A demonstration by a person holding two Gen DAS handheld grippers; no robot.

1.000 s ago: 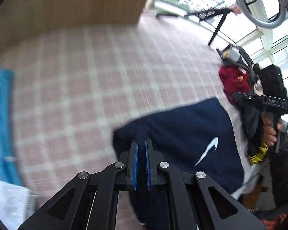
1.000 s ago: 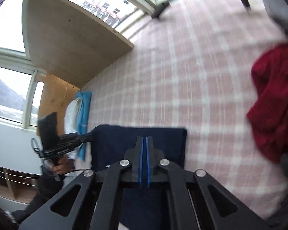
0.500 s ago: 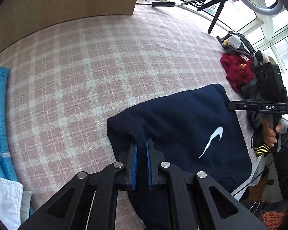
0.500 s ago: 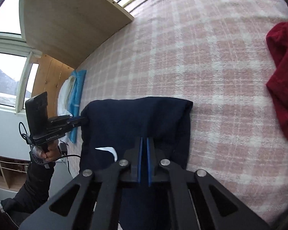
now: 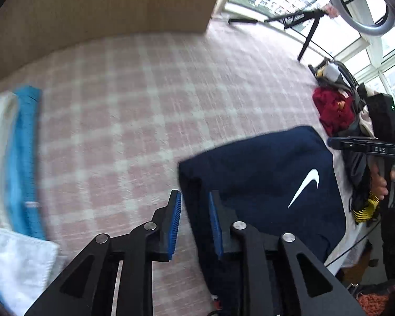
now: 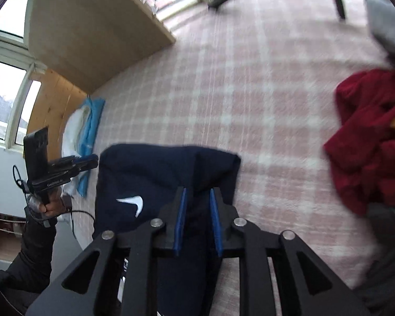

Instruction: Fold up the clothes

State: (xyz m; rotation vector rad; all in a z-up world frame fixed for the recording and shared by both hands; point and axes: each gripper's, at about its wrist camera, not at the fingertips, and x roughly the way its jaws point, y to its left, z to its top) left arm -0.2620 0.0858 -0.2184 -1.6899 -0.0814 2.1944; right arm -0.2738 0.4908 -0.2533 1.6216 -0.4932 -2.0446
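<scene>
now | blue top (image 5: 263, 184) lies folded flat on the checked bed (image 5: 134, 110) | left gripper (image 5: 193, 221) and right gripper (image 6: 197, 220): jaws just opened, a bit apart, pinching nothing | left one at the top's left edge, right one over its right side (both near)

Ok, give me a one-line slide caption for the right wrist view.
Right gripper, jaws just opened, above the folded navy garment on the pink checked bedcover, red clothing waiting alongside.
</scene>
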